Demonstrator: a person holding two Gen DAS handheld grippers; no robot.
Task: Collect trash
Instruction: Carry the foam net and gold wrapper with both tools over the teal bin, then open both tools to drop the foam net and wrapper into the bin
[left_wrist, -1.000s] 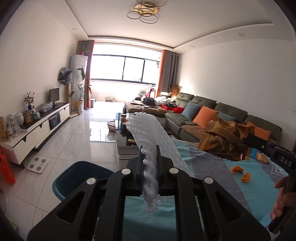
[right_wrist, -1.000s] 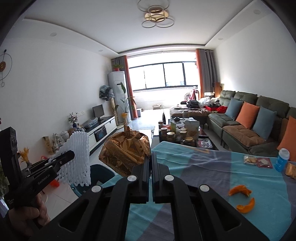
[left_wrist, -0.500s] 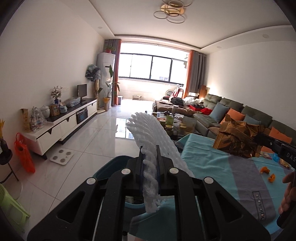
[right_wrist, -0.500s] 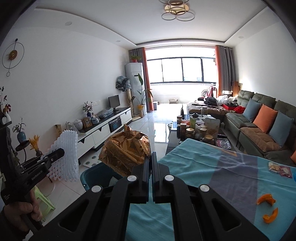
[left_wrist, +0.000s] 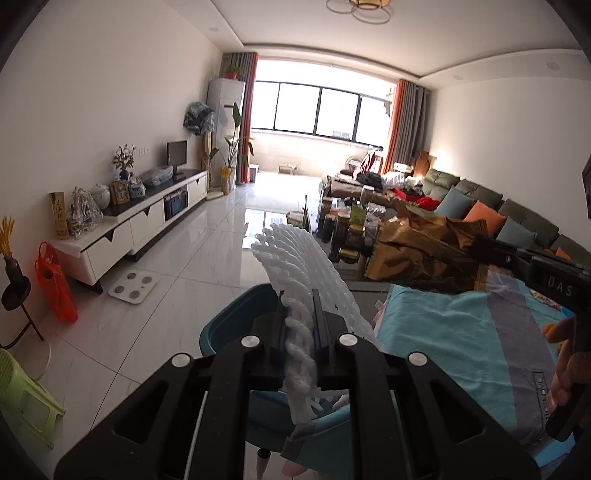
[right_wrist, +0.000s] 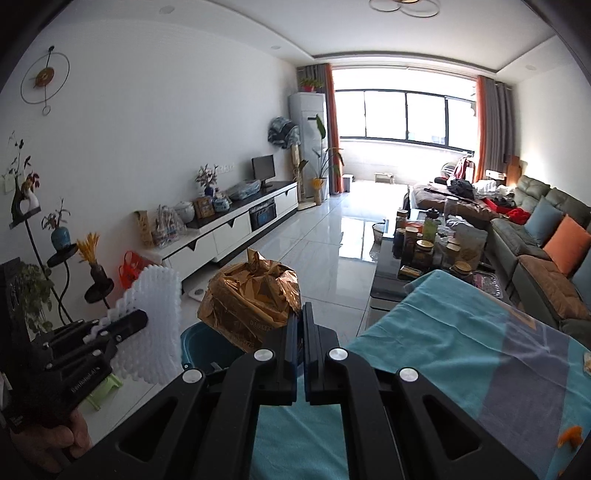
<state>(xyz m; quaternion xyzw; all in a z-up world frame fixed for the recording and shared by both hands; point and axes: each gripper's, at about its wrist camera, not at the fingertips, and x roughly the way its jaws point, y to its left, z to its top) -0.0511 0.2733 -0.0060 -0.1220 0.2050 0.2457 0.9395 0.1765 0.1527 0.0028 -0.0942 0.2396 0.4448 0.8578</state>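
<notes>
My left gripper (left_wrist: 299, 310) is shut on a white foam fruit net (left_wrist: 310, 273), which stands up between its fingers above the teal bin (left_wrist: 236, 317) on the floor. In the right wrist view the same net (right_wrist: 151, 325) and left gripper (right_wrist: 129, 325) show at the lower left. My right gripper (right_wrist: 300, 314) is shut on a crumpled gold-brown snack bag (right_wrist: 251, 299), held over the bin (right_wrist: 195, 347) at the table's left edge. From the left wrist view the bag (left_wrist: 424, 254) hangs from the right gripper (left_wrist: 484, 254) at the right.
A table under a teal and grey cloth (right_wrist: 461, 354) fills the lower right, with orange peel (right_wrist: 570, 435) on it. A glass coffee table with jars (right_wrist: 421, 251) stands beyond, a sofa (right_wrist: 546, 243) right, a white TV cabinet (left_wrist: 147, 221) left, a green stool (left_wrist: 26, 402) near.
Both grippers have swung left off the table toward the teal bin, carrying the net and the bag. The bin now lies right under them; the views have turned toward the floor and cabinet.
</notes>
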